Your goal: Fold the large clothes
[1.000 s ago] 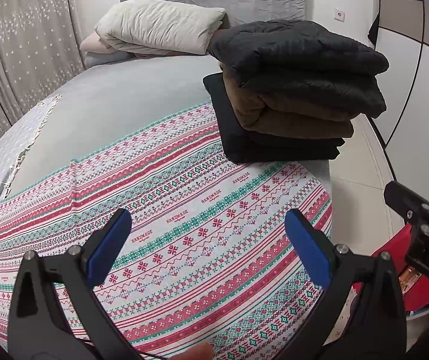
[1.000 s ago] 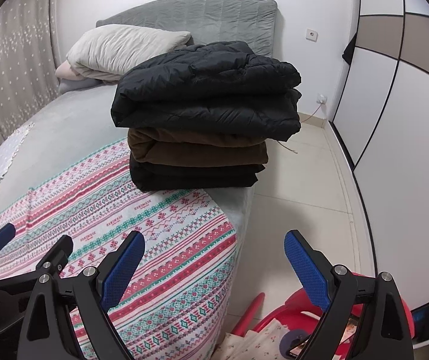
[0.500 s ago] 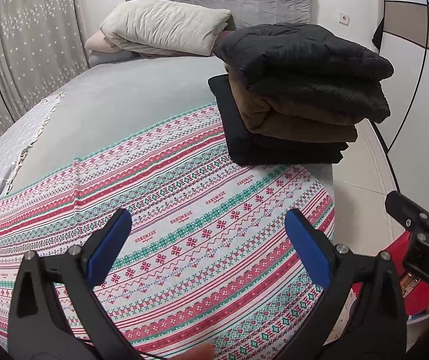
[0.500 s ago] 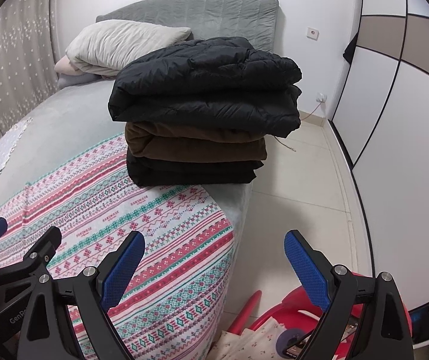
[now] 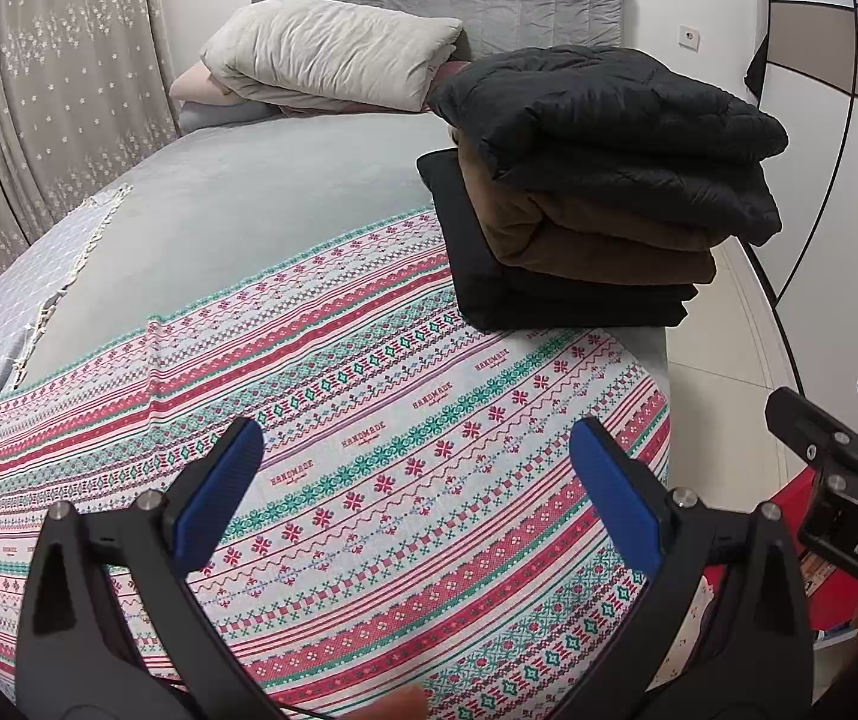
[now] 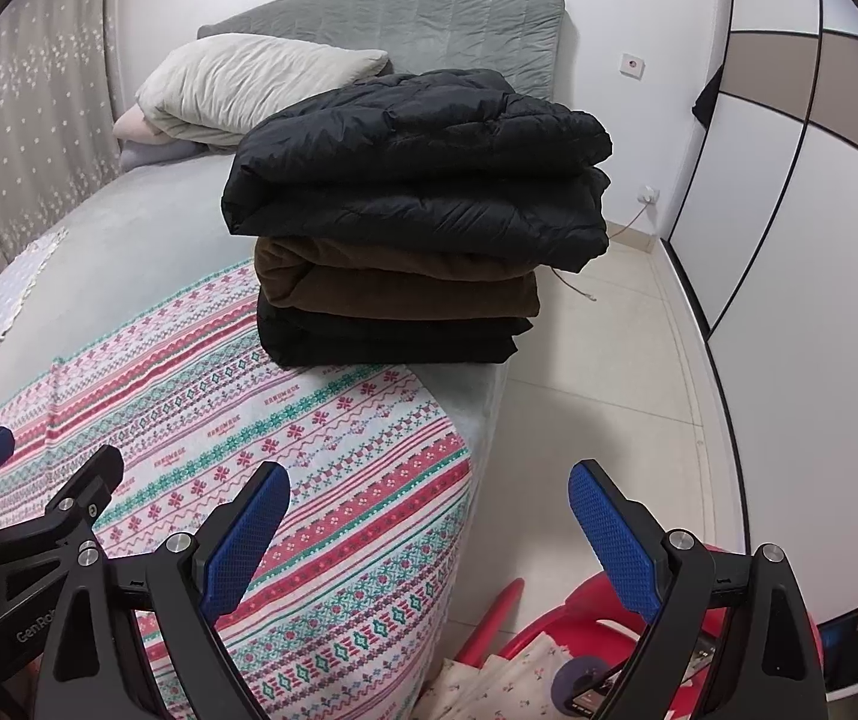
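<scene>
Both tools wide, empty: left tool (image 5: 411, 474), right tool (image 6: 429, 516). Folded stack (image 6: 417, 216) centre frame, on bed (image 5: 261, 204) edge. Puffy jacket (image 5: 609, 120) on top: light, slippery, springy; grip at folded edge.

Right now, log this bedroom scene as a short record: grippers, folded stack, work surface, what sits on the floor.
left gripper: open, empty, above the patterned cloth
right gripper: open, empty, over the bed's edge and the floor
folded stack: black puffer jacket on top, brown garment in the middle, black garment at the bottom
stack position: on the bed's right corner
pillow: at the headboard
red basket: on the floor, holding floral fabric
</scene>
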